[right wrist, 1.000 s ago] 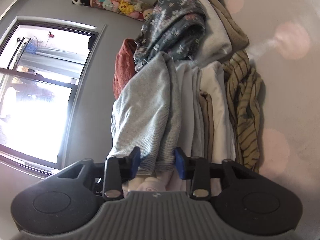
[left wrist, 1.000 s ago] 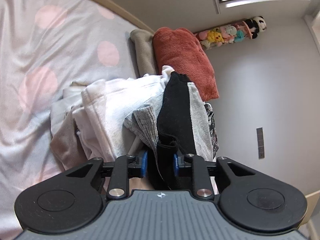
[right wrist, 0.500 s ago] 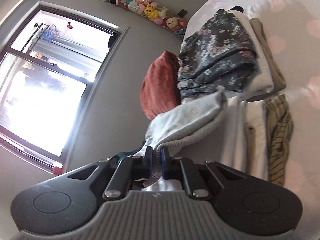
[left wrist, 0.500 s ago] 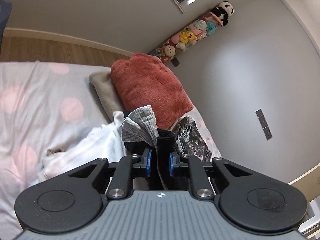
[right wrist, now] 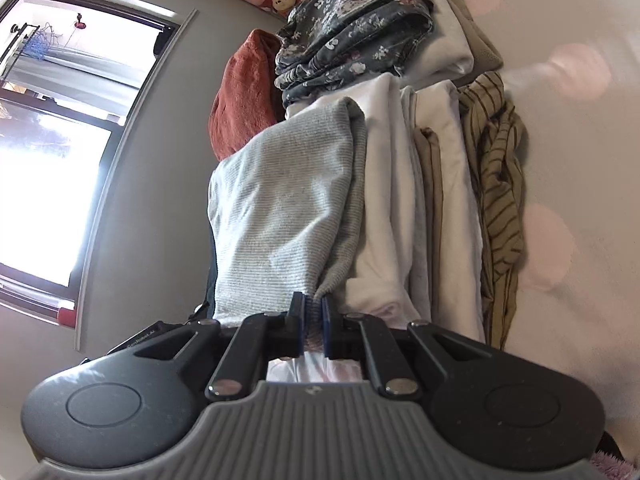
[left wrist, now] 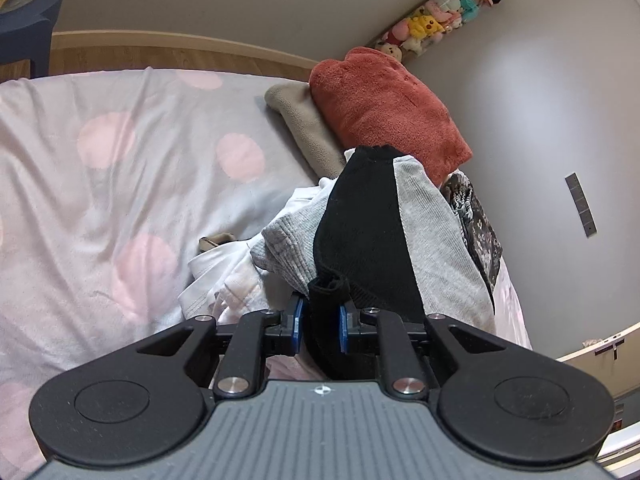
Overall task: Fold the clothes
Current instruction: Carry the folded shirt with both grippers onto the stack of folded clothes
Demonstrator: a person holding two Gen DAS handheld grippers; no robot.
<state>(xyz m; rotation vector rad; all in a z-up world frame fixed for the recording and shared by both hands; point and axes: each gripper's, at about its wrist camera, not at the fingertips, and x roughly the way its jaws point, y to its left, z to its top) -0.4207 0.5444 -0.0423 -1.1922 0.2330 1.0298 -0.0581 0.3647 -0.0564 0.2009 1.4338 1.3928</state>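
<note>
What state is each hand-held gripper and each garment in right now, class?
Left hand-held gripper: shut on the black-and-grey knit garment.
Right hand-held gripper: shut on the same garment's grey side.
Dark floral garment: folded, stacked.
Rust-red fleece blanket: folded.
Olive striped garment: crumpled.

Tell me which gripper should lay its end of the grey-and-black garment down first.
Probably the right gripper: it pinches the grey-and-black garment right beside the folded white clothes. The left gripper grips the bunched black part.

Grey-and-black garment (held) atop pile.
</note>
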